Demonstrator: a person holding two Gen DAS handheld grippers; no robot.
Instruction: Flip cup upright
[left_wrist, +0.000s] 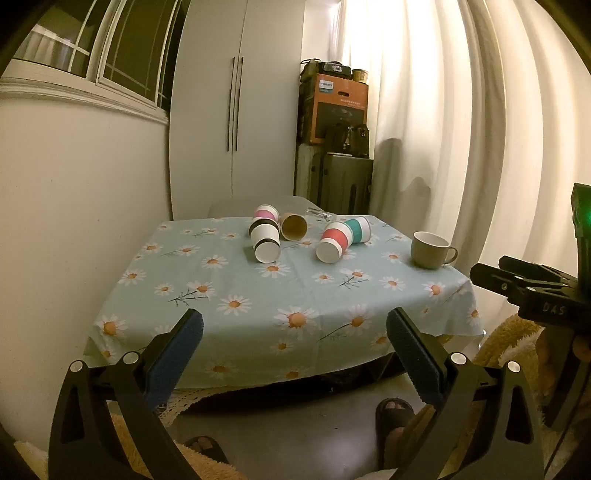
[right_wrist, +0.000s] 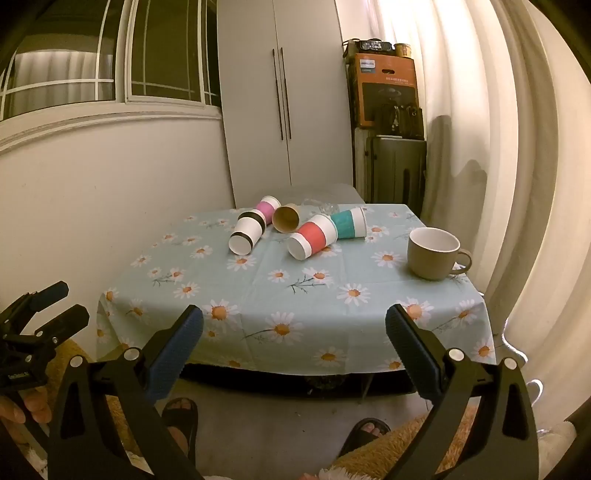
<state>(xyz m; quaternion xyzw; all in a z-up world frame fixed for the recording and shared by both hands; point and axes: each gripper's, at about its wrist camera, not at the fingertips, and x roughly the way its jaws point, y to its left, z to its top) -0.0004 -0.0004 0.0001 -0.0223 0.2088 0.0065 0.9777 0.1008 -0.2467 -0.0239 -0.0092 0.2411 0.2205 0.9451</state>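
Note:
Several paper cups lie on their sides at the far end of the table: a black-banded one (left_wrist: 264, 240) (right_wrist: 246, 233), a pink one (left_wrist: 266, 213) (right_wrist: 268, 205), a brown one (left_wrist: 293, 226) (right_wrist: 285, 219), a red one (left_wrist: 333, 241) (right_wrist: 312, 235) and a teal one (left_wrist: 356, 229) (right_wrist: 349, 222). A beige mug (left_wrist: 431, 254) (right_wrist: 435, 257) stands upright at the right. My left gripper (left_wrist: 294, 330) is open and empty, before the table's near edge. My right gripper (right_wrist: 294, 330) is open and empty, likewise short of the table.
The table has a light blue daisy cloth (left_wrist: 258, 295) (right_wrist: 314, 295). A clear glass (left_wrist: 319, 213) lies behind the cups. A wall stands left, curtains right, a wardrobe and stacked boxes (left_wrist: 338, 110) behind. My feet in sandals (left_wrist: 395, 410) are on the floor below.

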